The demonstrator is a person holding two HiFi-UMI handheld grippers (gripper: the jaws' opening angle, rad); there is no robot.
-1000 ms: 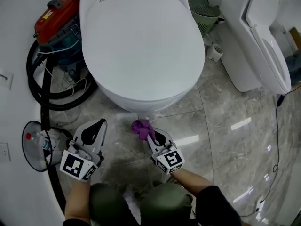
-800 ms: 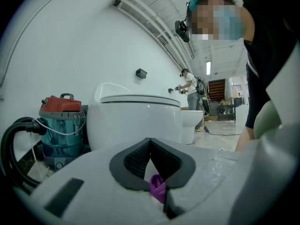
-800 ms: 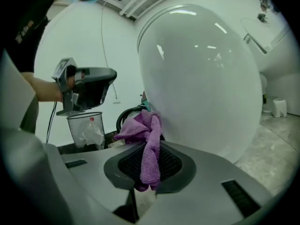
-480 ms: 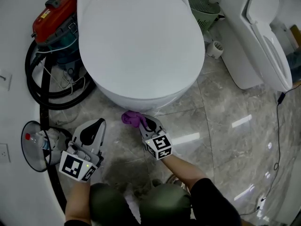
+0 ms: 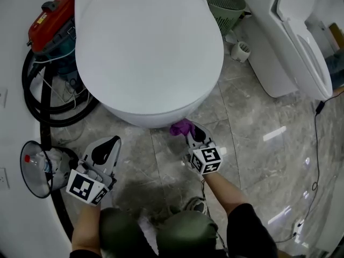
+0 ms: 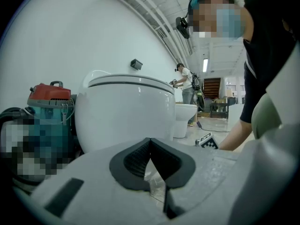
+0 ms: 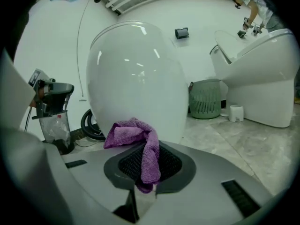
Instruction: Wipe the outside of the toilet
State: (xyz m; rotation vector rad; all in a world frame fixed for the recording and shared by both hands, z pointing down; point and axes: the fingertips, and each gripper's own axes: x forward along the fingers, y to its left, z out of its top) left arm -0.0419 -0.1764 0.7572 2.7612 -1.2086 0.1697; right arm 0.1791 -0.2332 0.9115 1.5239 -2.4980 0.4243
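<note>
In the head view the large white toilet (image 5: 150,52) fills the upper middle of the frame with its lid closed, standing on a grey marble floor (image 5: 258,122). The right claw (image 5: 194,138) sits just below the bowl's lower front curve, right of centre, and its jaws are clamped on a purple cloth (image 5: 181,127). The cloth bunches out past the jaw tips toward the toilet, lying right against the bottom edge of the bowl; whether it actually touches the porcelain cannot be told. In the right gripper view the right claw (image 7: 145,161) shows a strip of the purple cloth (image 7: 136,135) pinched between the dark pads, with the loose bulk folded over to the left above them and the bowl wall close behind. The left claw (image 5: 105,149) is at the lower left of the head view, apart from the toilet, over the floor. In the left gripper view the left claw (image 6: 151,146) has its jaw tips pressed together with nothing between them. A red vacuum cleaner (image 5: 51,20) with a coiled black hose (image 5: 37,98) stands at the upper left, a green basket (image 5: 223,1) behind the toilet, and a second toilet (image 5: 290,42) at the upper right.
</note>
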